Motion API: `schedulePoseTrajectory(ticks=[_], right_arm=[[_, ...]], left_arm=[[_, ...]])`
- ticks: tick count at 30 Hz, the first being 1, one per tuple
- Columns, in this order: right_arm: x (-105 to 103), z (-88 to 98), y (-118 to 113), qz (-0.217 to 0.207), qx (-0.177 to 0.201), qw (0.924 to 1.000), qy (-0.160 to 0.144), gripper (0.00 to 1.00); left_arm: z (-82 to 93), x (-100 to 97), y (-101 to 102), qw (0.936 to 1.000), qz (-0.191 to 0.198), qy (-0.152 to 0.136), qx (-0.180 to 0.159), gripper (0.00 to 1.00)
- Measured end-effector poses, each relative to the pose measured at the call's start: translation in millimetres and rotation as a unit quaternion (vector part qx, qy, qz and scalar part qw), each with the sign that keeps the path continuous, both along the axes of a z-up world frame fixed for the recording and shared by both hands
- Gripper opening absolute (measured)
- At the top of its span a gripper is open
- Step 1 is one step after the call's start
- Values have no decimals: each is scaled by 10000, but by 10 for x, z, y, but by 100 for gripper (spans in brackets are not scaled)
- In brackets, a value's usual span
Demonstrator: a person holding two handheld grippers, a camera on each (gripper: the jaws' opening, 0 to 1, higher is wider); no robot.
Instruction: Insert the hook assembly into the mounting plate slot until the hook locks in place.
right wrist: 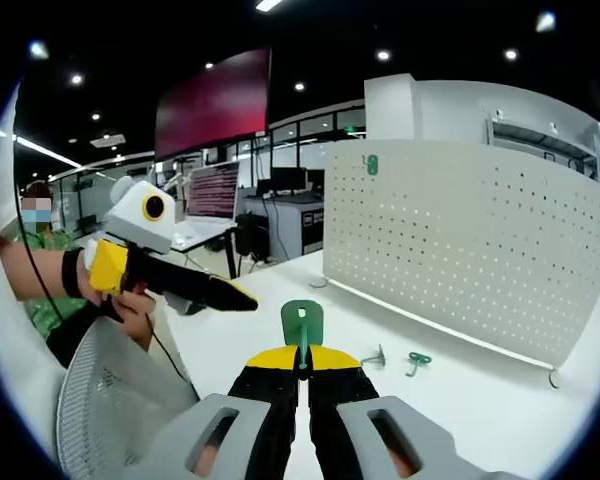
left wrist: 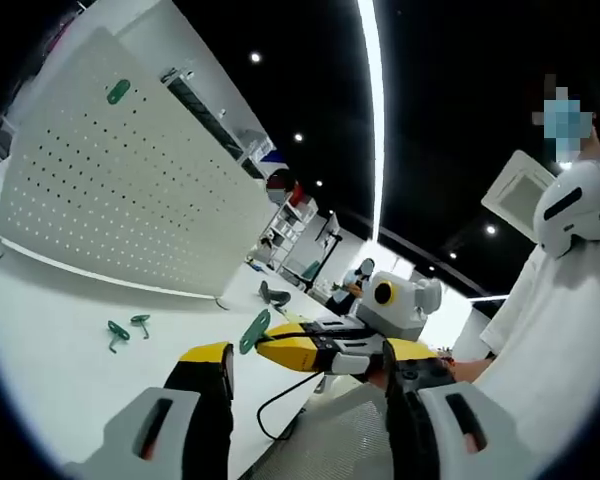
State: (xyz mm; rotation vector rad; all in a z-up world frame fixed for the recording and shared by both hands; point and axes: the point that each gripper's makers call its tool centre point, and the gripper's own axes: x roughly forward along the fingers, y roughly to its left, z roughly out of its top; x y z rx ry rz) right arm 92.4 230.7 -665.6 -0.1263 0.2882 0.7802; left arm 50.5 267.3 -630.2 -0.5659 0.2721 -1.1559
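A white pegboard mounting plate (left wrist: pixel 120 190) (right wrist: pixel 450 230) stands upright on the white table (left wrist: pixel 50 350), with one green hook (left wrist: pixel 118 92) (right wrist: pixel 371 164) hanging near its top edge. My right gripper (right wrist: pixel 302 362) is shut on a green hook assembly (right wrist: pixel 302 322), held upright in the air well short of the board. In the left gripper view that same right gripper (left wrist: pixel 268 345) reaches in from the right with the hook (left wrist: pixel 255 331) at its tip. My left gripper (left wrist: pixel 308 352) is open and holds nothing; a hand holds it (right wrist: pixel 215 292) left of the hook.
Loose green hooks (left wrist: pixel 117 333) (right wrist: pixel 418 360) lie on the table before the board, and one more (left wrist: pixel 273 295) sits past the board's end. A grey mesh chair back (right wrist: pixel 110 400) is close below. A person in white (left wrist: pixel 550 350) stands at the right. Desks and monitors (right wrist: pixel 215 190) lie behind.
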Motion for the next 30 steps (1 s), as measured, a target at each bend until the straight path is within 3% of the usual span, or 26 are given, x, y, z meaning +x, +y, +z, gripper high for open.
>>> schedulePoseTrajectory(ticks=[3,5,13,18,23,28,30], right_arm=[[37,48,-1,-74,51,9999,-63,1],[61,69,11,-99,90,9999,-61,1],[175,136,54,-275,187,9994,49,1],[307,254,83,-430,210,9988,-62,1],[430,304,90,-588,225,9980,-42,1],[556,335,87,-724,262,9970,-54,1],[619,342,91,-786,315,9964,-22,1]], left_arm=[[-4,-18,40,9999,97,-57,78,64],[13,-51,58,9990,134,-360,211,68],[68,-101,130,9939,360,-829,637,76],[108,-82,159,9934,461,-863,594,78],[97,-33,218,9880,580,-1102,914,81],[108,71,329,9858,884,-1092,919,83],[130,70,338,9834,875,-1247,988,84]])
